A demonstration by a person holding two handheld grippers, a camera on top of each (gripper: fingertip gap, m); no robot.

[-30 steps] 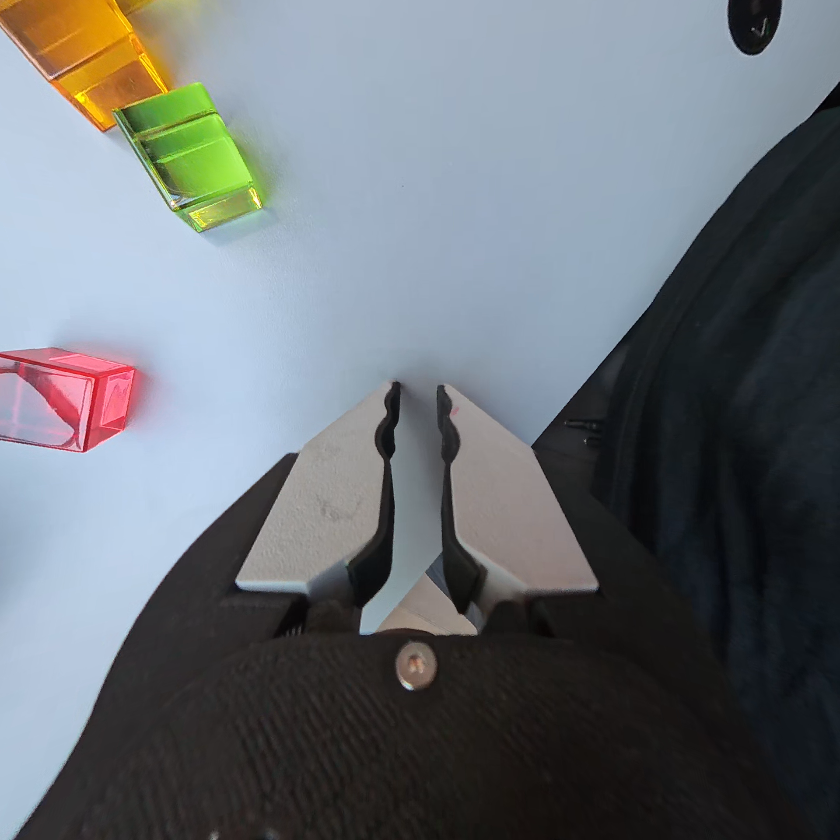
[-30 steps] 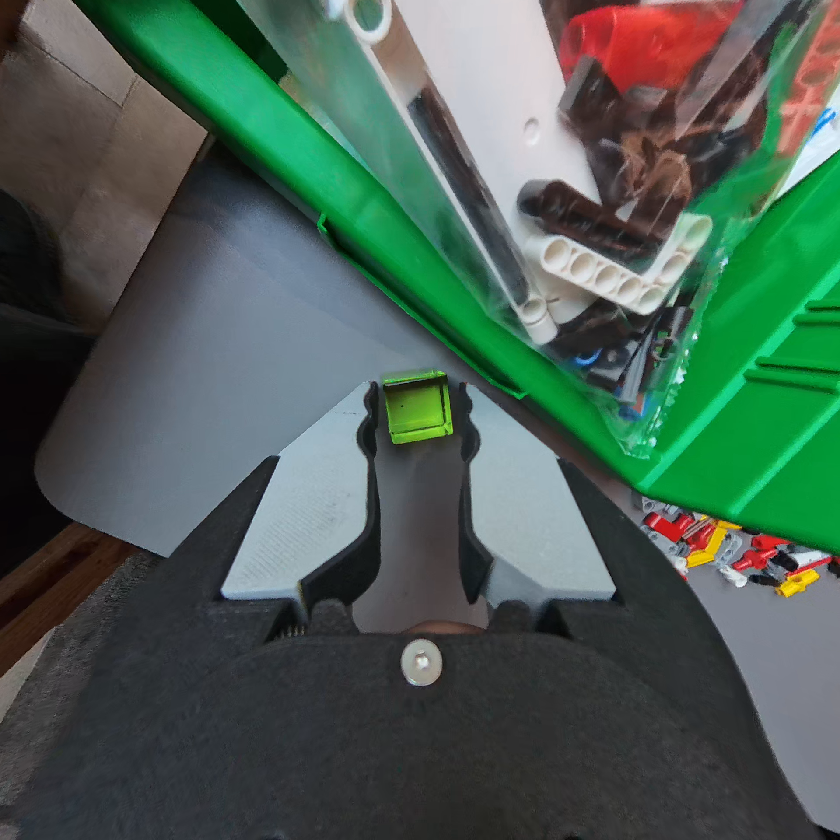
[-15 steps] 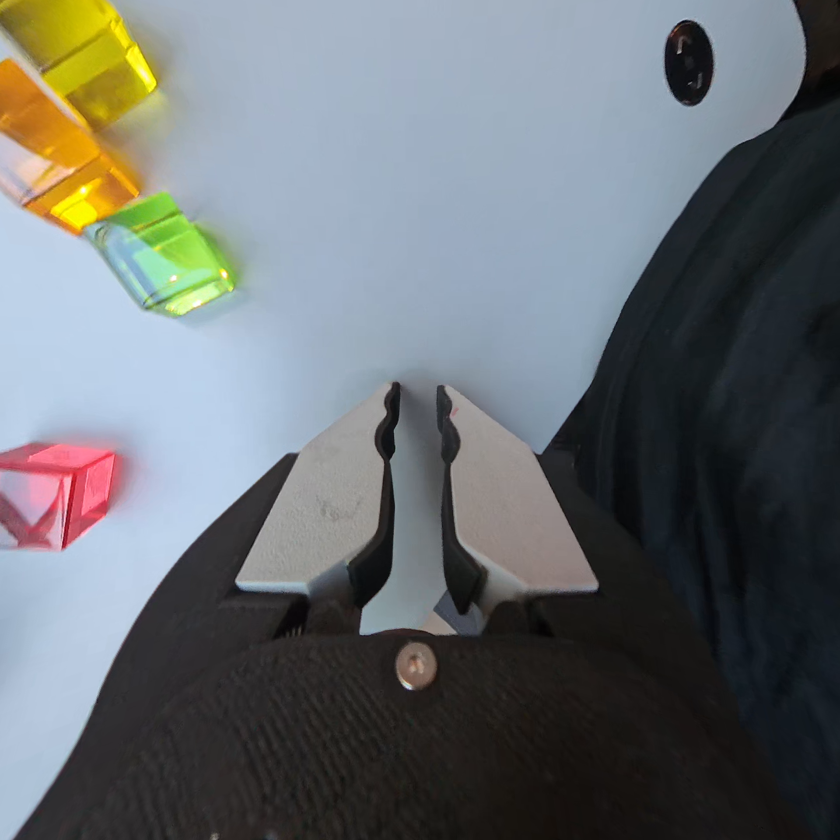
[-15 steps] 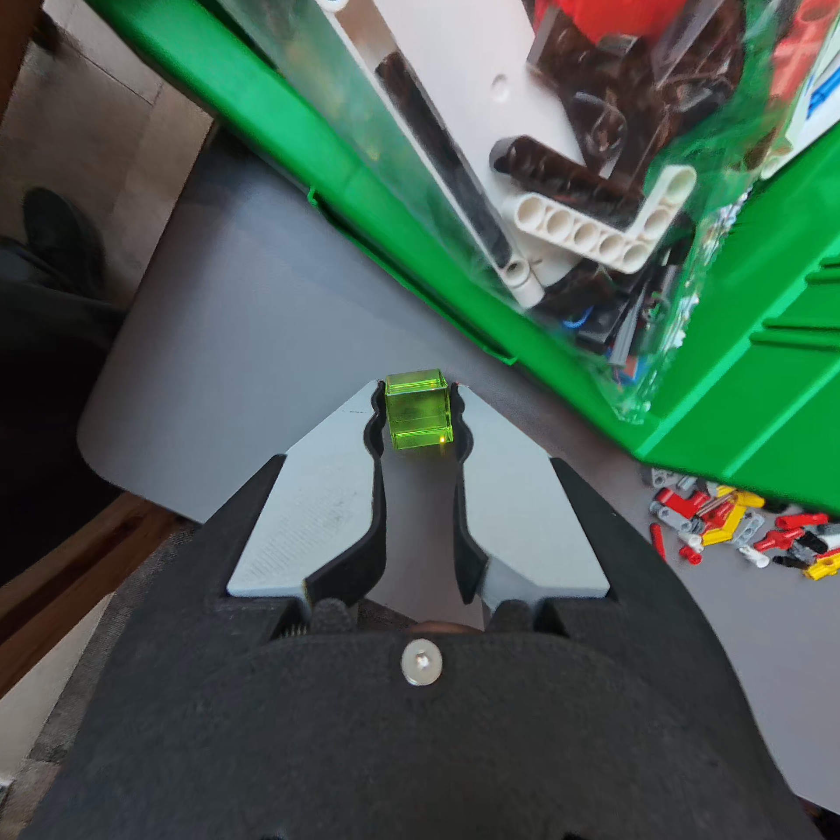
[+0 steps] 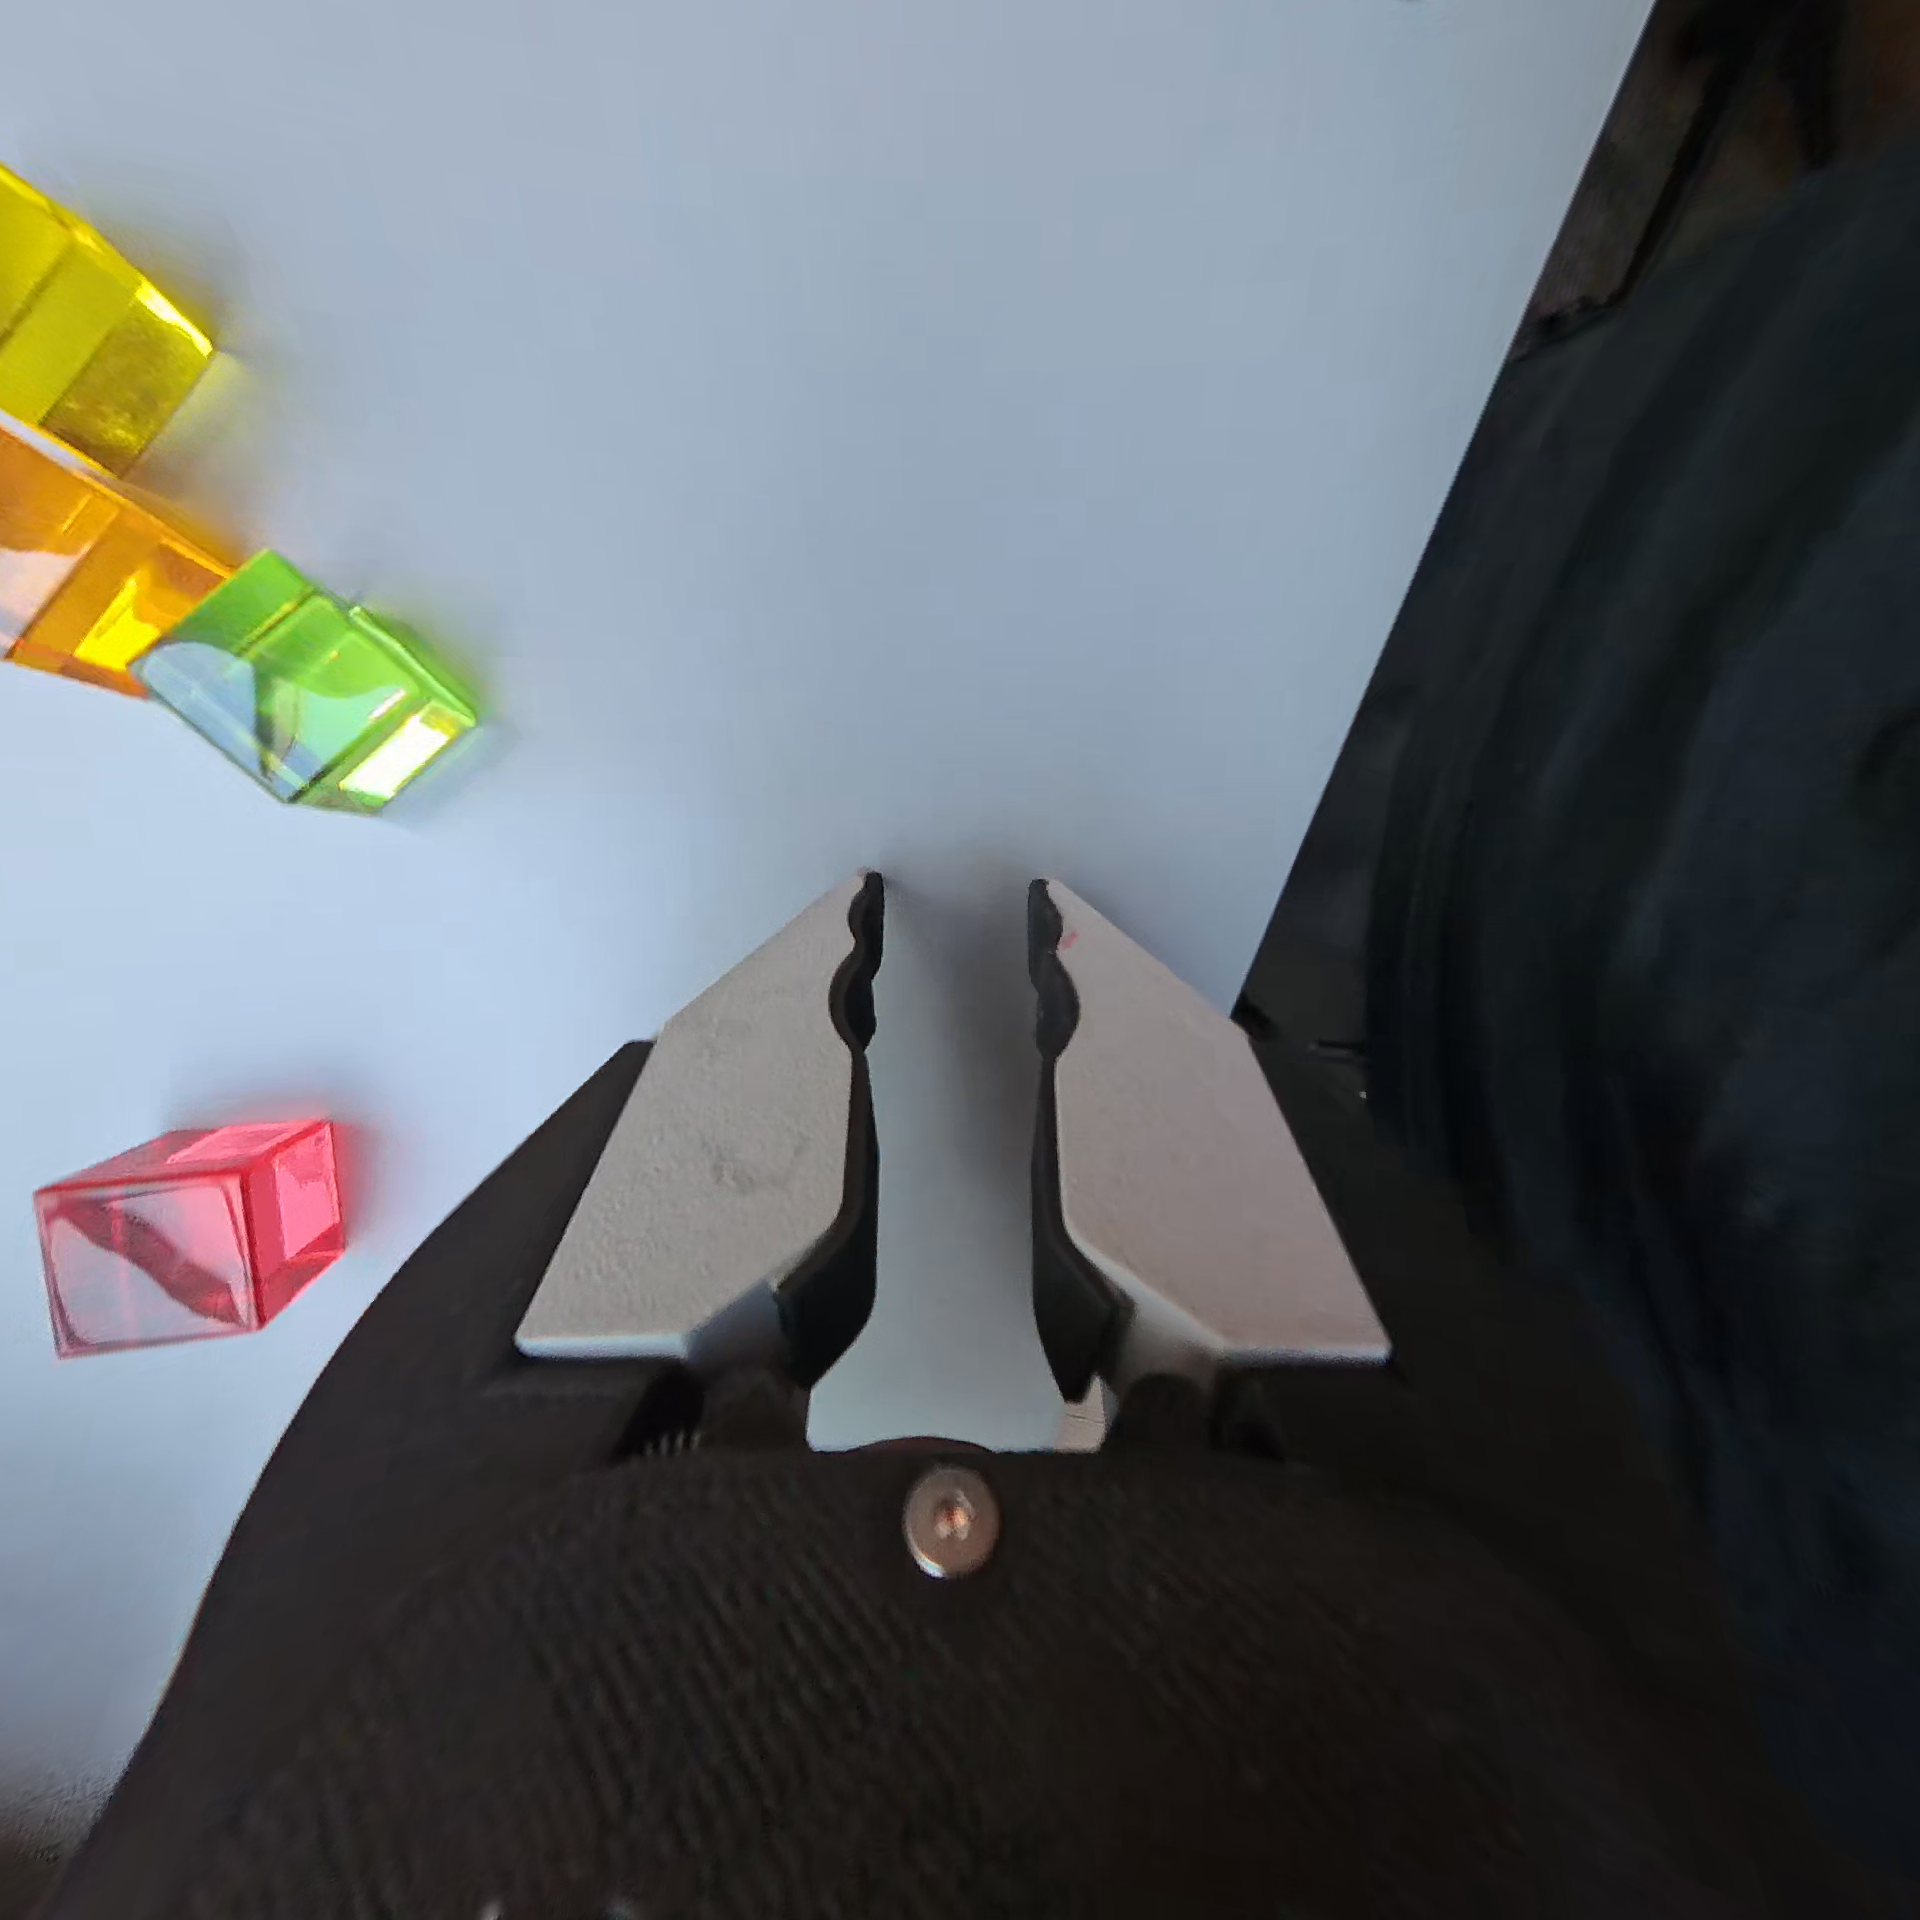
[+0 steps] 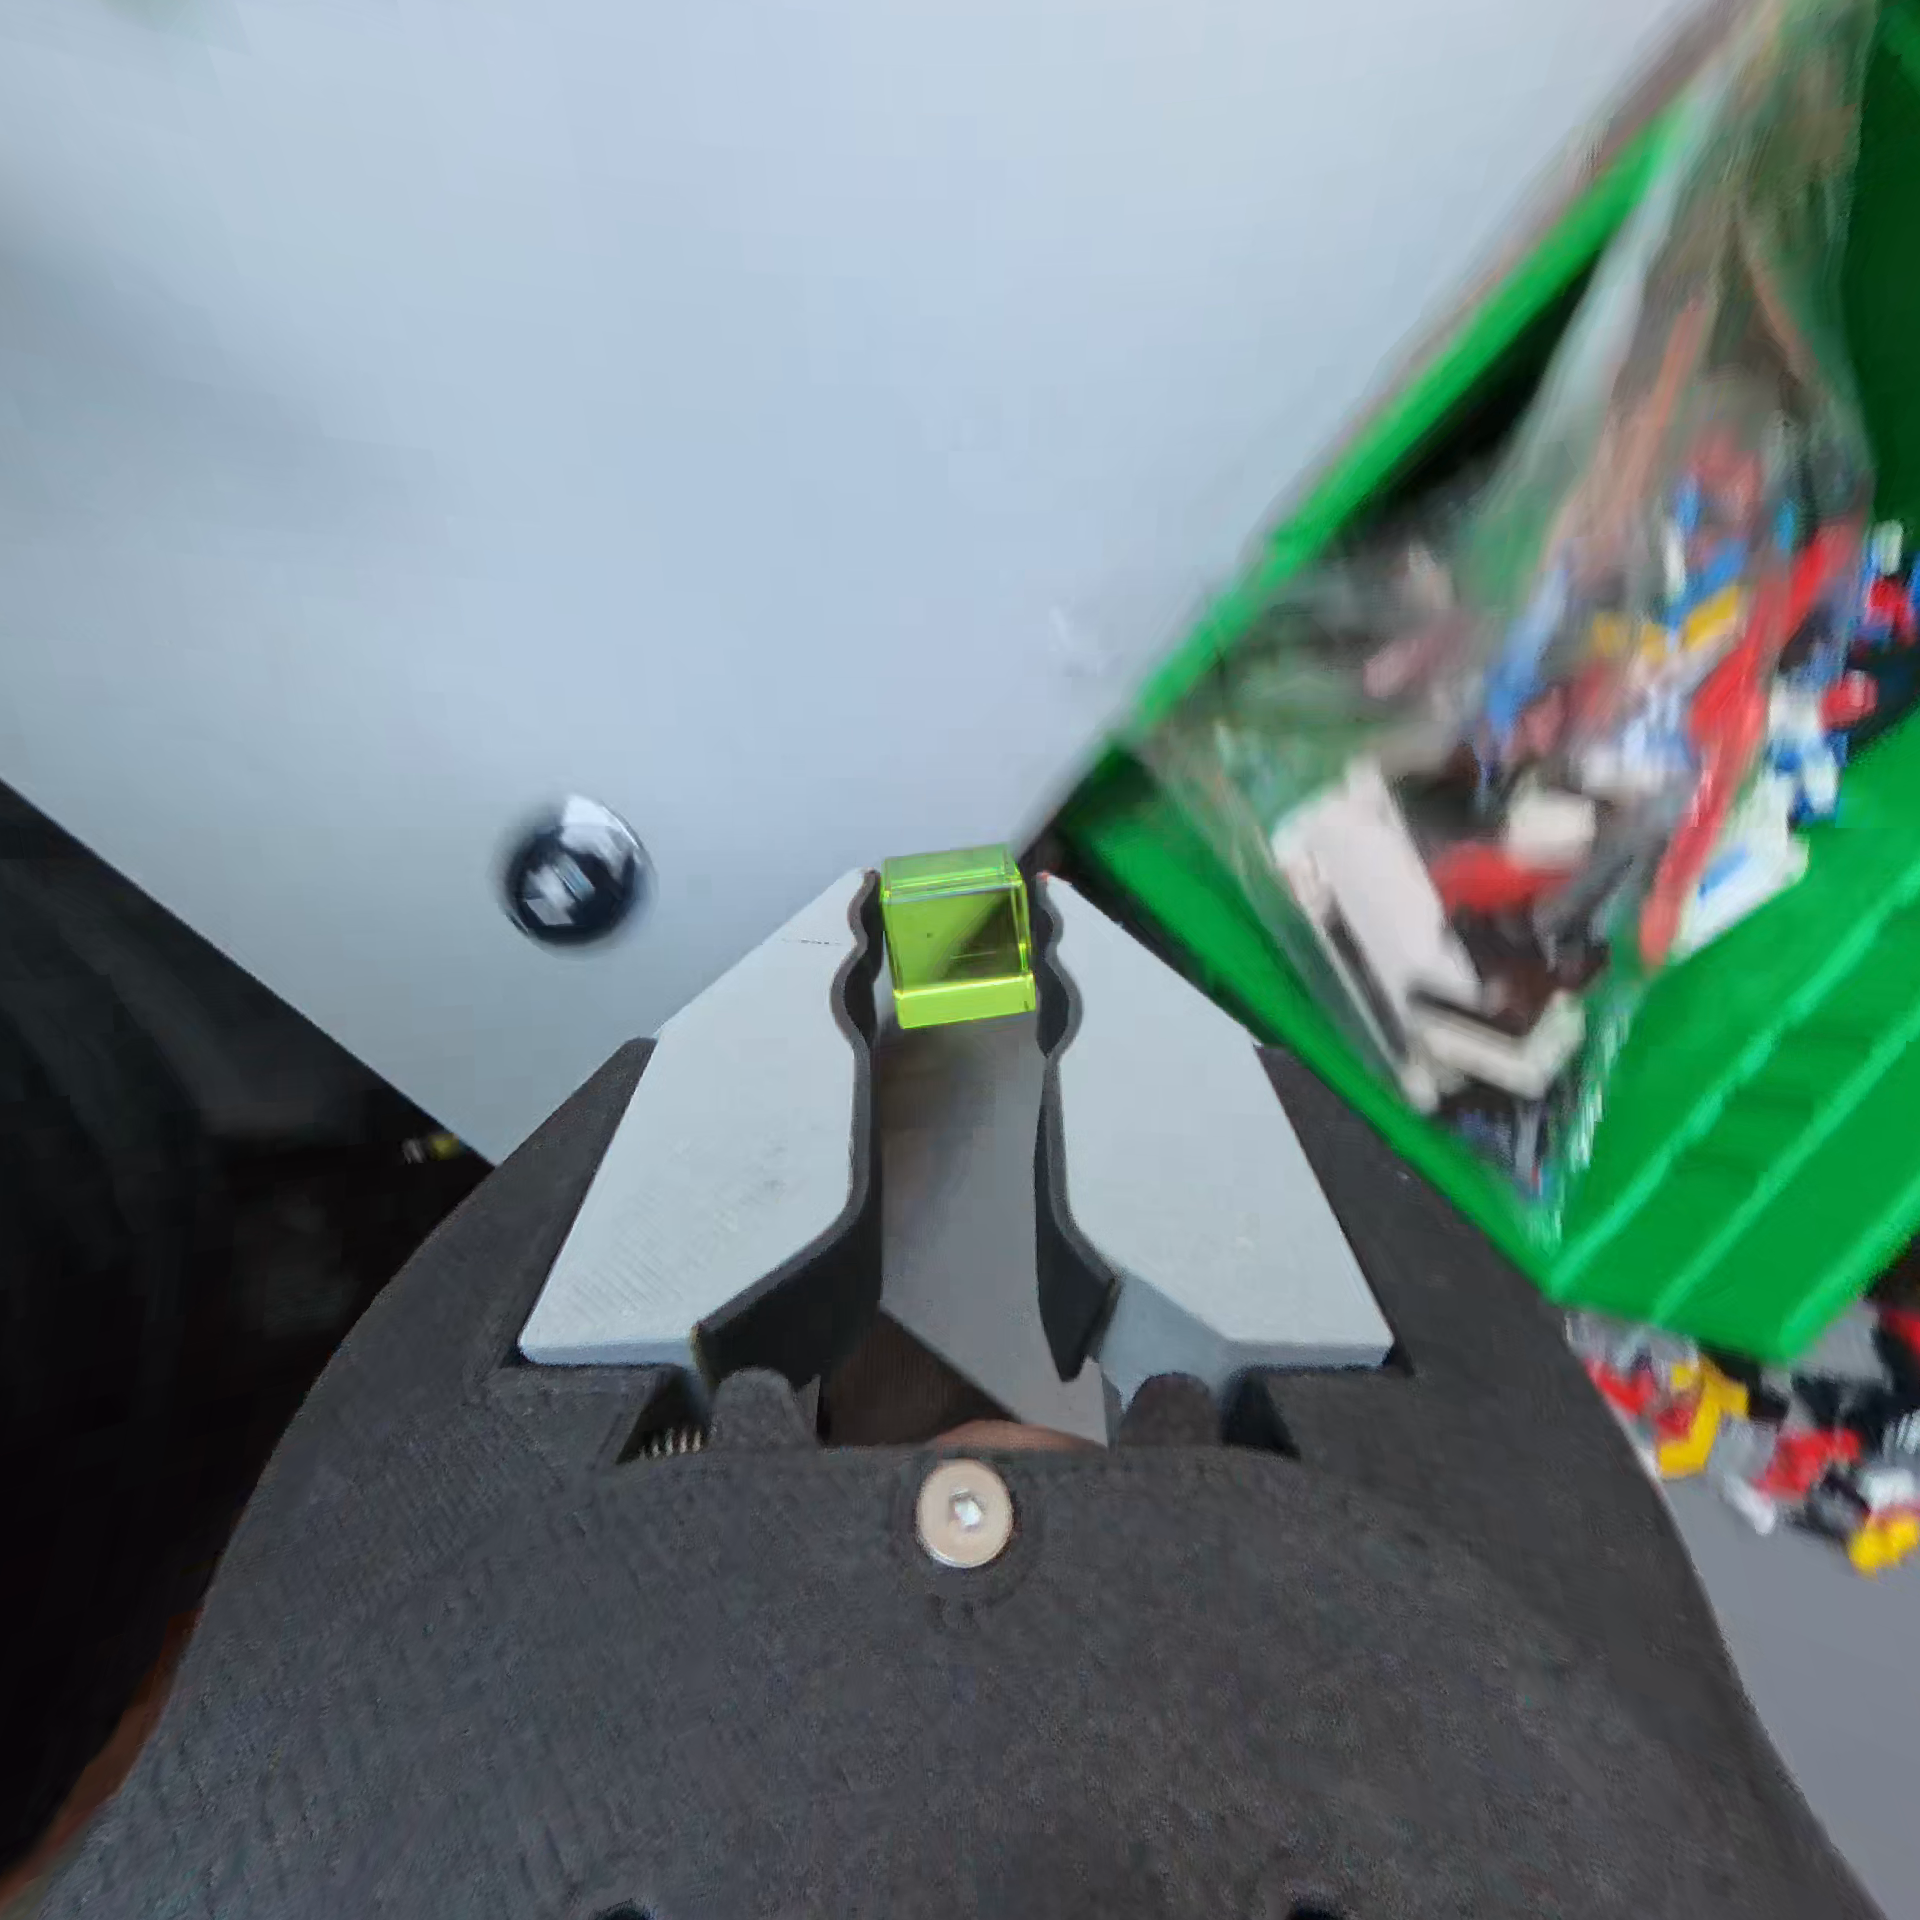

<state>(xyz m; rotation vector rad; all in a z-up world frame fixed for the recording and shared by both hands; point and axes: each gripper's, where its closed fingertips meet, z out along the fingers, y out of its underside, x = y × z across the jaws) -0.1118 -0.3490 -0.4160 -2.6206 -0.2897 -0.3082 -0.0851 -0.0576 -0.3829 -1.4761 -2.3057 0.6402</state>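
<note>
A small clear green cube (image 6: 957, 935) is sitting pinched between the tips of the right tongs (image 6: 956, 940), held above the pale bench (image 6: 623, 416). Just to its right a green bin (image 6: 1714, 1143) is lying tilted, with a clear plastic bag (image 6: 1558, 779) of mixed building pieces resting in it; the view there is blurred. More loose small pieces (image 6: 1787, 1455) are lying on the bench below the bin. To the left of the cube a round dark fitting (image 6: 575, 883) is showing in the bench surface, near the bench edge.

The left tongs (image 5: 956, 904) are hanging spread a little, with nothing between them, over a bare part of the bench (image 5: 935, 416). Nearest to them on the left is a clear red block (image 5: 192, 1236), lying apart from the others. Farther up, 3 clear blocks are lying in a row: a green block (image 5: 312, 691) touching an orange block (image 5: 94, 582), and a yellow block (image 5: 83, 343) beyond it. Dark cloth (image 5: 1662, 935) is filling the right side of that view
</note>
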